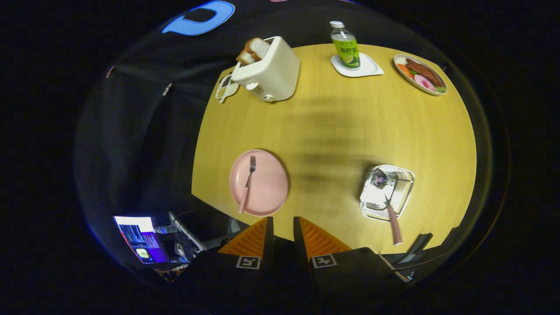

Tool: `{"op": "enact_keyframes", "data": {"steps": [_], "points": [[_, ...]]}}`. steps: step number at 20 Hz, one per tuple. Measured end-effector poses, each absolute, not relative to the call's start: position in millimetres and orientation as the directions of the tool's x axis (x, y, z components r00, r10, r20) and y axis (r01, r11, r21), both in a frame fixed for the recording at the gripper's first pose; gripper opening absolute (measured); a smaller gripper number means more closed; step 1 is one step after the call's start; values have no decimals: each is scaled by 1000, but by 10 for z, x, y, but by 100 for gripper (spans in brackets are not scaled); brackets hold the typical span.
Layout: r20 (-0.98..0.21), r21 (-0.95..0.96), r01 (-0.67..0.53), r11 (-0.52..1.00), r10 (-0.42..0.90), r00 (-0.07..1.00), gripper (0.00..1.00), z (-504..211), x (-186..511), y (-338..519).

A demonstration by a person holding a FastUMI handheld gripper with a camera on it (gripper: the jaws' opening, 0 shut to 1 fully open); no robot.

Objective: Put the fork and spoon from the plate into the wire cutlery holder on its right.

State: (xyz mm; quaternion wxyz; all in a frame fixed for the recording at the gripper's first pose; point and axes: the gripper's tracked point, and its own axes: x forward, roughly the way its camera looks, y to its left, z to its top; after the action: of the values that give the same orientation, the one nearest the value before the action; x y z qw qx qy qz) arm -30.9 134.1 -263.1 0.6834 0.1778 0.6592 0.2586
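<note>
A pink plate (273,192) lies on the yellow table, just ahead of my left finger. On it rests a fork (248,183) with a pink striped handle, tines pointing away from me. To the plate's right stands the wire cutlery holder (407,188). The spoon (395,225) leans inside it, its striped handle sticking out toward me. My gripper (283,218) hovers high above the table's near edge, between plate and holder. Its fingers stand close together with only a narrow slit and nothing between them.
At the table's far side stand a cream toaster (273,72) with bread slices, a small dish (226,87) beside it, a green-labelled bottle (345,46) on a white coaster, and a plate of food (420,74). A lit screen (140,240) sits below the table's near left.
</note>
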Motion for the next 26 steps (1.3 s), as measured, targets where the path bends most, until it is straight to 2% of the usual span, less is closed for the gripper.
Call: {"op": "enact_keyframes", "data": {"steps": [3, 10, 17, 23, 24, 26], "points": [[-783, 621, -140, 771, 617, -75, 29, -2785, -526, 1987], [-795, 602, -41, 797, 594, -125, 29, -3502, -676, 3048], [-863, 489, -15, 872, 481, -155, 29, -4122, -828, 3283], [-878, 448, 16, 894, 444, -177, 29, -4369, -931, 3379], [-878, 446, 29, 895, 443, -182, 20, -4363, -923, 3368], [-866, 468, 11, 884, 461, -192, 11, -4325, -945, 3359]]}}
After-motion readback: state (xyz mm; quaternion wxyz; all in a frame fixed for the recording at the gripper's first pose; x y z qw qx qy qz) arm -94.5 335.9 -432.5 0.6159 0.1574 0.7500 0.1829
